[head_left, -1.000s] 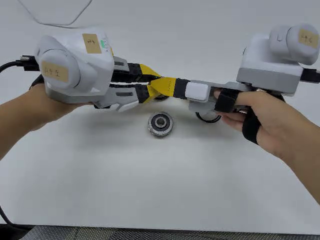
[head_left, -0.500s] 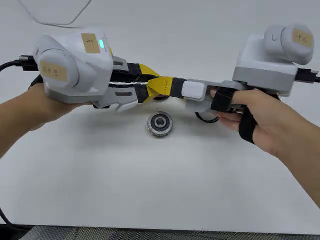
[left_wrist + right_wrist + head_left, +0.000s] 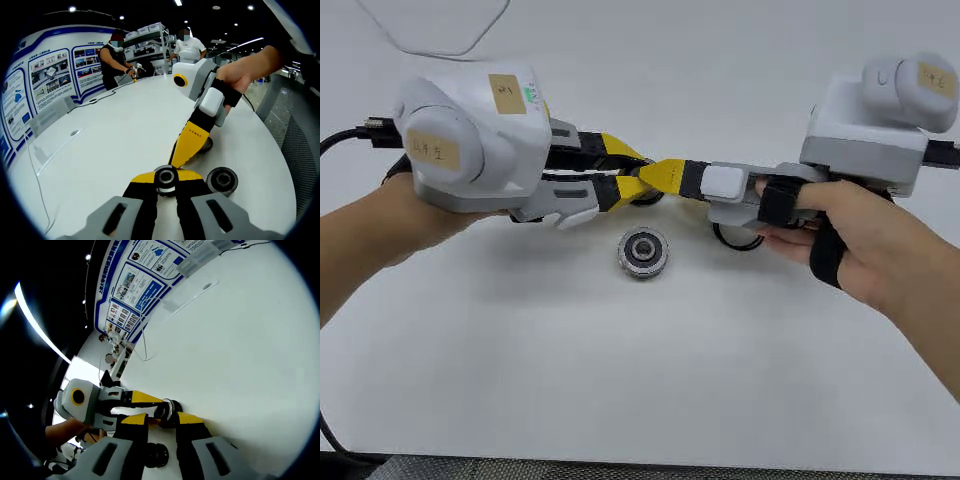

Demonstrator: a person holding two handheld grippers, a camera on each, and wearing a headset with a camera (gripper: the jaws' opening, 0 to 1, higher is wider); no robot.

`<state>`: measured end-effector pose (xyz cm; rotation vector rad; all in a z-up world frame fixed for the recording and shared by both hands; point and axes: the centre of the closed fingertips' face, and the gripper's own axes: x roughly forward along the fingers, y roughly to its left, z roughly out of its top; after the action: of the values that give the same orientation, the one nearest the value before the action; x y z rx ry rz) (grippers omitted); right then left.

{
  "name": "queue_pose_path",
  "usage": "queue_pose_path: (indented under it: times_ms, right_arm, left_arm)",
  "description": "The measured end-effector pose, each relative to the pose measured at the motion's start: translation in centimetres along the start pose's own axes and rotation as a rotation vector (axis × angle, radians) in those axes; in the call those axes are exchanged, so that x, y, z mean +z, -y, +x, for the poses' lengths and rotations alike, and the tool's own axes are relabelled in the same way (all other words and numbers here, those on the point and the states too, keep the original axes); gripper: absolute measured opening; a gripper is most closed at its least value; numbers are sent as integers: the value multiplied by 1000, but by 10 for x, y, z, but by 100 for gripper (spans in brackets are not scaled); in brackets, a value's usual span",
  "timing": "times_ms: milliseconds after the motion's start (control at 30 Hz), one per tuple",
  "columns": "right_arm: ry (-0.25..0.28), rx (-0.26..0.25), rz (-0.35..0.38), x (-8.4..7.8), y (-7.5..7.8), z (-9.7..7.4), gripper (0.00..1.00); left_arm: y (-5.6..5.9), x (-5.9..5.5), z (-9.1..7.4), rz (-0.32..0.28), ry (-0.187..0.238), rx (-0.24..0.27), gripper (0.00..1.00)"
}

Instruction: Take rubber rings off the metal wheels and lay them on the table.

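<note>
- White table (image 3: 620, 380) lies beneath both grippers and serves as the laying-down surface, with the work held just above it.
- Left gripper (image 3: 632, 187) reaches in level, its yellow-tipped jaws clamped on a metal wheel (image 3: 166, 177). Judging by the task, it acts as the vice, steadying the wheel so its rubber ring can be worked off.
- Right gripper (image 3: 660, 177) comes in head-on from the opposite side, its tips meeting the left gripper's tips at the held wheel. In the right gripper view its jaws stand one on each side of the wheel. Whether they pinch the ring or only flank it cannot be told.
- Left hand (image 3: 390, 215) wraps the rear of its gripper with the forearm low and near level. The right hand (image 3: 850, 240) grips from below, with a strap across the fingers and the wrist angled inward.
- Second wheel (image 3: 642, 252) sits flat on the table just below the meeting jaw tips, on the person's side of them, apart from both grippers. It is probably waiting its turn.
- Loose black ring (image 3: 738, 240) lies on the table directly under the right gripper's jaw arms, apparently one already removed.
</note>
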<state>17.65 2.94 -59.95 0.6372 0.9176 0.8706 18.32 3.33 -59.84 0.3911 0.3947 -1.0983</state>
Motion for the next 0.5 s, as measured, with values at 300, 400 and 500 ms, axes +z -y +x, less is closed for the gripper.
queue_pose_path:
  times_ms: [300,400,500]
  right_arm:
    - [21,6,-6,0,-6,0,9]
    - [25,5,-21,0,-6,-2,11]
    - [24,-15,-53,1,-2,-3,21]
  left_arm:
    - [0,0,0,0,-4,1,12]
    - [0,0,0,-1,-2,2,12]
    - [-1,0,0,-1,-1,3,12]
